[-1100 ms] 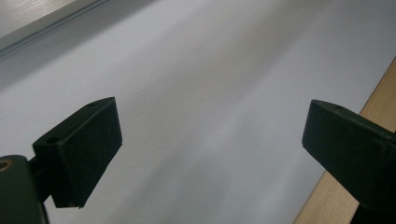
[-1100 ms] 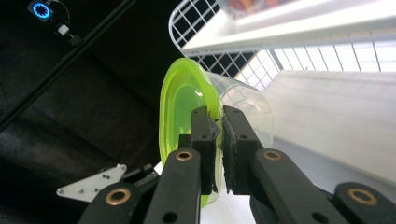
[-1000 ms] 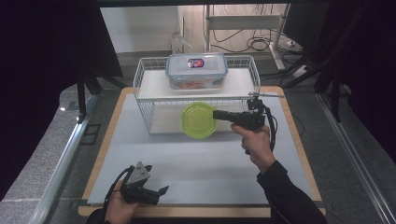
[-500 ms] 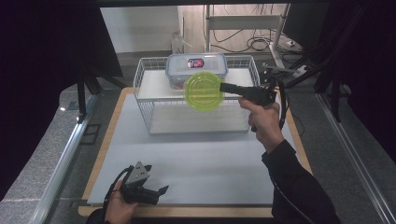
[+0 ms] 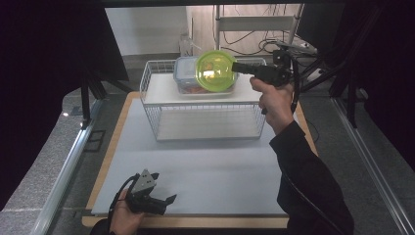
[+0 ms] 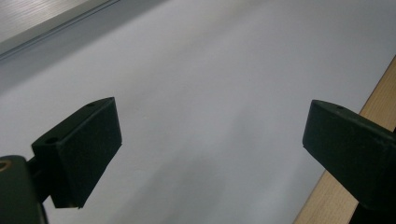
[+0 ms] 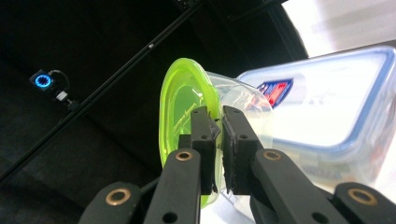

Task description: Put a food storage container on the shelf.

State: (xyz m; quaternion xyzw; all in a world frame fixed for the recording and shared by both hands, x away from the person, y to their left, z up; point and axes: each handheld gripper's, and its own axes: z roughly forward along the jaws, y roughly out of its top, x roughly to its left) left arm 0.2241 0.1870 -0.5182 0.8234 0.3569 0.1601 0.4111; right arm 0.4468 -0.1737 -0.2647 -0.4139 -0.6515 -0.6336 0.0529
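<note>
High view first: we've got the right gripper (image 5: 234, 67) held up over the back of the table, level with the top of the white wire rack (image 5: 151, 100). It's clamped on the rim of a round container with a lime-green lid (image 5: 215, 71), which hangs on edge in the air with the lid face turned toward the camera. The container sits right in front of the rectangular blue-rimmed food box (image 5: 185, 73) that stands on the rack's upper shelf, and from here we can't tell whether the two touch.

In the right gripper view the jaws are nearly together, pinching the edge where the green lid (image 7: 180, 112) meets the clear tub, so the grip is narrow and tight. The blue-rimmed box (image 7: 327, 112) with its red and blue label lies just behind the tub.

The left gripper (image 5: 164, 200) is down at the near edge of the table, resting low in the person's left hand (image 5: 125, 218), well apart from the rack. In the left gripper view its jaws stand wide with nothing between them, just the pale grey mat (image 6: 210, 93) underneath and a strip of the wooden table edge (image 6: 373, 107) at one side.
</note>
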